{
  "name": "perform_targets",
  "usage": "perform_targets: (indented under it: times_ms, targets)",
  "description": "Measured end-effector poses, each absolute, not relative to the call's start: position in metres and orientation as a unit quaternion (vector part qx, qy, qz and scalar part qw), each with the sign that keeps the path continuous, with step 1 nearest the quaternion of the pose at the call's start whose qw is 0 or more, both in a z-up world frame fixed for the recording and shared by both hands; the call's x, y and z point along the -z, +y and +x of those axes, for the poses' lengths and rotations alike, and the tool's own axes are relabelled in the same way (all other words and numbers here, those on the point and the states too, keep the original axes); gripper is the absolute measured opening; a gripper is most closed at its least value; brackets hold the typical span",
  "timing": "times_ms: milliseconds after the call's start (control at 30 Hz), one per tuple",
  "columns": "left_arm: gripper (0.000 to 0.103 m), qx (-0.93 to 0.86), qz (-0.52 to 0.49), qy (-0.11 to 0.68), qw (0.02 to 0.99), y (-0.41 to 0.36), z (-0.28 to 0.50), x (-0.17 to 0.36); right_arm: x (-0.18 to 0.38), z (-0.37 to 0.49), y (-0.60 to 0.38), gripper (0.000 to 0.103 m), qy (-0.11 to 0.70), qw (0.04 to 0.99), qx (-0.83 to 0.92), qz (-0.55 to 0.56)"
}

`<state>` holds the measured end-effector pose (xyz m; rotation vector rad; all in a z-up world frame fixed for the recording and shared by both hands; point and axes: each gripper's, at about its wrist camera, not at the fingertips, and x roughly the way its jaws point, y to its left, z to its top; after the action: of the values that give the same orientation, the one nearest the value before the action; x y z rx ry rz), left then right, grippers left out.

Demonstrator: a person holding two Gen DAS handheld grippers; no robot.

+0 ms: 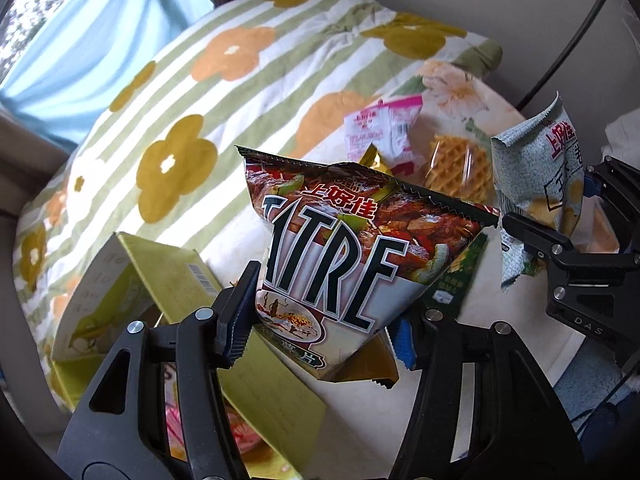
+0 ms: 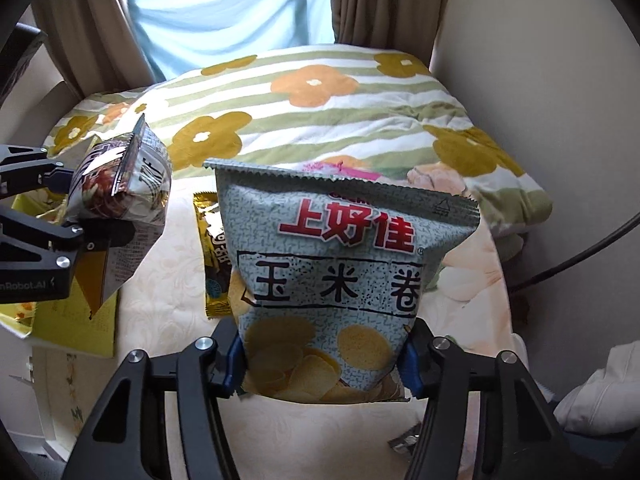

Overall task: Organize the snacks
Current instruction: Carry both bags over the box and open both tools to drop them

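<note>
My left gripper [image 1: 322, 324] is shut on the lower part of a brown and red chip bag [image 1: 340, 256], which hangs above the cream surface. From the right wrist view the same bag [image 2: 128, 200] sits at the left in the left gripper [image 2: 68, 204]. My right gripper [image 2: 322, 362] is shut on the bottom of a pale blue-green corn snack bag [image 2: 340, 264] with red lettering, held upright. In the left wrist view this bag [image 1: 532, 168] and the right gripper [image 1: 568, 208] are at the right edge.
An open yellow-green box [image 1: 168, 276] lies at the left. A pink packet [image 1: 380, 128], a wrapped waffle [image 1: 460, 168], a green packet [image 1: 456, 276] and a gold packet [image 2: 214, 264] lie on the cream sheet. A flowered quilt [image 2: 320, 112] fills the back. A dark cable [image 2: 580, 260] runs at the right.
</note>
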<state>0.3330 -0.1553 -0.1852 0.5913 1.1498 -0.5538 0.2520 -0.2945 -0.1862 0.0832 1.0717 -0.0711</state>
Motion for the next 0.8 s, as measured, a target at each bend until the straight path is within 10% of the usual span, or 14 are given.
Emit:
perform_targets:
  times_ms: [800]
  targets:
    - [0.053, 0.049, 0.047, 0.495, 0.866, 0.054, 0.31, 0.098, 0.086, 0.287, -0.163, 0.055, 0.433, 0.88, -0.184, -0.068]
